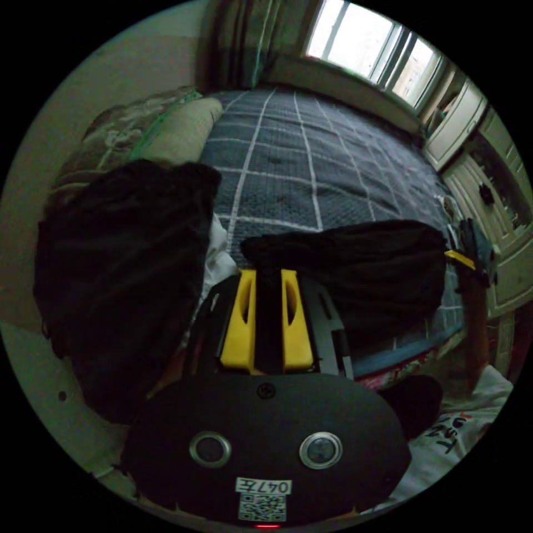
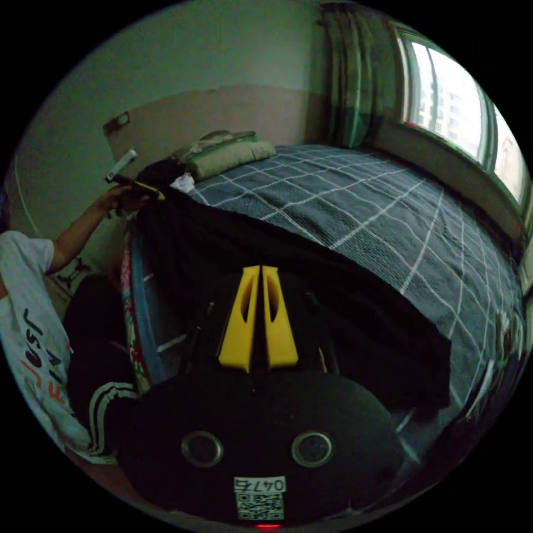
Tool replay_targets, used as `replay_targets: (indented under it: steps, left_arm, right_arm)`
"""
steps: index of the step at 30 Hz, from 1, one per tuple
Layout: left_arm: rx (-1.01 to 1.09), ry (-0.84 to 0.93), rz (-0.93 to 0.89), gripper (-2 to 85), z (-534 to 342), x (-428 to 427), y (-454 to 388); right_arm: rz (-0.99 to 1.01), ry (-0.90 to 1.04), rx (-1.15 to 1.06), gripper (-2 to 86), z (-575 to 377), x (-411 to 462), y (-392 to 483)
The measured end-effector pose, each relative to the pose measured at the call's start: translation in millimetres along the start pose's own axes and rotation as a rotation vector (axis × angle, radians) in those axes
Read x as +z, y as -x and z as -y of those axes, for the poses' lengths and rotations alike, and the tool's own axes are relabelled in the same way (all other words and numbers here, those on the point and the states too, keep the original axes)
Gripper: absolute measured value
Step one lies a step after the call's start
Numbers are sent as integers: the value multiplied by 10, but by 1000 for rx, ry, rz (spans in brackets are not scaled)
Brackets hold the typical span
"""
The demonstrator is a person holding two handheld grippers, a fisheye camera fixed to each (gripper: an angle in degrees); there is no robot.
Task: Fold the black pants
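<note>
Both hand-held grippers, left (image 1: 268, 273) & right (image 2: 261, 271), clamp black pants (image 1: 355, 266).

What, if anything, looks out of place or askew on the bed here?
Nothing is spilled or damaged. The black pants are stretched between the left gripper and right gripper over the bed's near edge. Only a heap of dark clothes by the pillow looks untidy.
</note>
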State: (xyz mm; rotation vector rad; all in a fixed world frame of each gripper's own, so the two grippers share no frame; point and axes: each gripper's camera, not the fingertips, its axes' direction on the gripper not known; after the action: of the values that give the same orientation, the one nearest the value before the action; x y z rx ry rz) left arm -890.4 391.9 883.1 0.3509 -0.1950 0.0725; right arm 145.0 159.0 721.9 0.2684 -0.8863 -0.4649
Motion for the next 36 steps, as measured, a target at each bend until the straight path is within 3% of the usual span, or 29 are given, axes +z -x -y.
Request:
replay_targets:
  steps: [4, 6, 9, 11, 15, 17, 22, 25, 28, 31, 36]
  left_arm:
    - [-27, -162, 168, 1, 112, -440, -236]
    - [43, -196, 96, -5, 182, -516, -432]
    - [258, -140, -170, -8, 387, -337, -906]
    - [425, -43, -389, -8, 609, 17, -1356]
    - [539, 115, -473, -9, 1019, 719, -2083]
    - [542, 211, -535, -9, 1307, 1188, -2467]
    - [369, 237, -318, -9, 1810, 1740, -2739]
    - [297, 157, -374, -9, 1993, 1729, -2781]
    - [238, 82, -314, -9, 2097, 1659, -2871]
    - [309, 79, -331, -10, 2056, 1573, -3123]
    - [606, 181, -491, -10, 1622, 1550, -3937]
  right_arm:
    - [82, 176, -82, -4, 268, 347, -395]
    - [200, 286, -143, -4, 320, 504, -482]
    - [265, 387, -192, -5, 400, 641, -609]
    - [274, 355, -141, -5, 488, 593, -779]
    - [51, 138, 270, -5, 502, 239, -1288]
    - [41, 8, 337, -5, 397, 4, -1301]
    - [169, -31, 77, 3, 5, -652, -624]
    - [226, 18, -95, 1, -362, -914, -34]
    - [172, 159, -209, 2, -712, -935, 481]
    - [168, 252, -262, 1, -1064, -1054, 833]
    - [89, 206, -234, 8, -1377, -1593, 976]
